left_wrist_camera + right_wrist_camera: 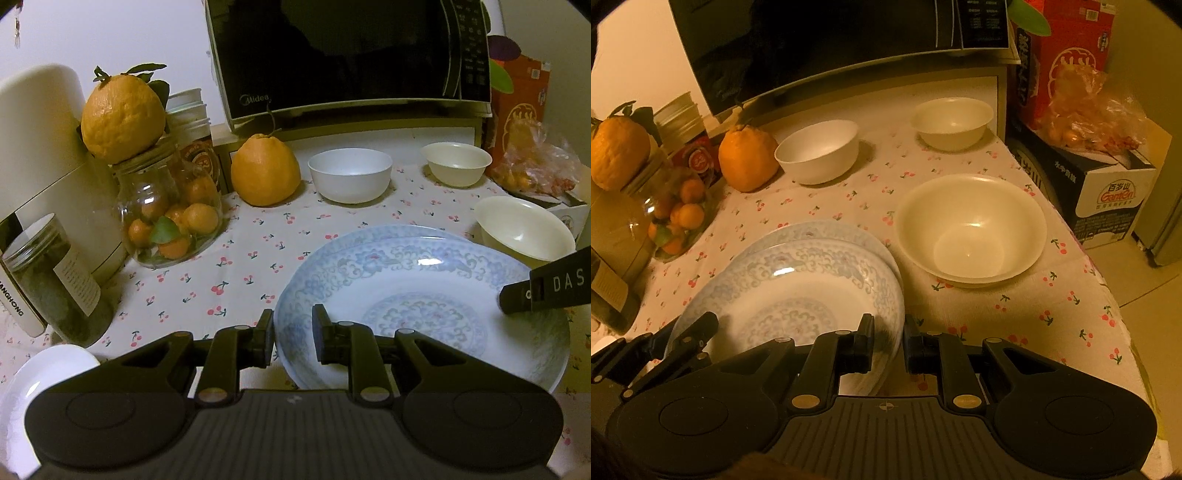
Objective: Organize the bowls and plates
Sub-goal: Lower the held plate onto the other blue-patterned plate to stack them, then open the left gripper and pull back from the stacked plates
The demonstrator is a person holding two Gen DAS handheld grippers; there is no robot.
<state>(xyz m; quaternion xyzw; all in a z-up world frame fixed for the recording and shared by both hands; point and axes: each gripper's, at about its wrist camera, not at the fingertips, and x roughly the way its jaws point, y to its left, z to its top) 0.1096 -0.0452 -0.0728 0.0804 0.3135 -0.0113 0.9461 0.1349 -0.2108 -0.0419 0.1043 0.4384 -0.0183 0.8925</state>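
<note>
A blue-patterned plate (424, 295) lies on top of a second like plate (820, 230) on the cherry-print cloth. My left gripper (293, 338) straddles the top plate's left rim, fingers close on either side. My right gripper (888, 345) straddles its right rim the same way; it also shows in the left wrist view (517, 299). A large cream bowl (971, 229) stands right of the plates. A white bowl (350, 174) and a small cream bowl (456, 163) stand at the back. A small white dish (44, 373) sits at the near left.
A microwave (343, 55) stands behind the bowls. A big orange fruit (265, 170), a jar of small oranges (170, 206), a tea jar (55, 280) and a white appliance (48, 147) crowd the left. Boxes and a bag of fruit (1089, 122) stand right, past the table edge (1108, 288).
</note>
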